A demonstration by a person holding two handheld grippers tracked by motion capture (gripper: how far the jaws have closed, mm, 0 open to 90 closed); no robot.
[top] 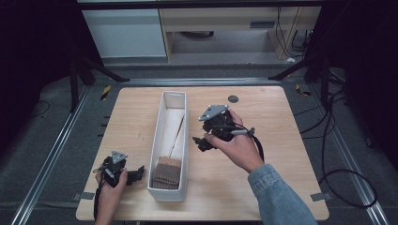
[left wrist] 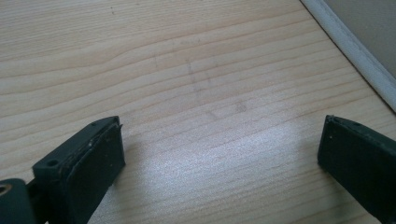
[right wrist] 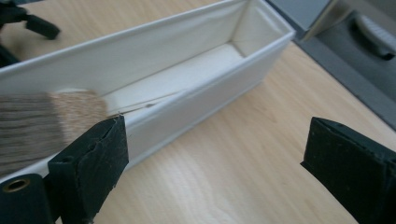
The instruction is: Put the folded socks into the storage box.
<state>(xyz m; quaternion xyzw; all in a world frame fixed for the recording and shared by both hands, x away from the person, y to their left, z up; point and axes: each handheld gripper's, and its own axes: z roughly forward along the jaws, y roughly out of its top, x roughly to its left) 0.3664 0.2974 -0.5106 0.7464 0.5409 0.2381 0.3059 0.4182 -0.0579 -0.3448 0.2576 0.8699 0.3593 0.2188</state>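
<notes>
A folded brown cloth (top: 168,172) is lying at the near end of the long white fabric box (top: 174,96), in the lower centre of the high view, so the placing step is judged to be done; the far end of the box is left bare. The right hand-held gripper (top: 201,142) is being held released, jaws standing wide with nothing between them, just right of the box and above the desk (top: 263,117). The cloth is lying lower left of it, apart. The left hand-held gripper (top: 136,174) is resting released at the lower left, beside the box.
</notes>
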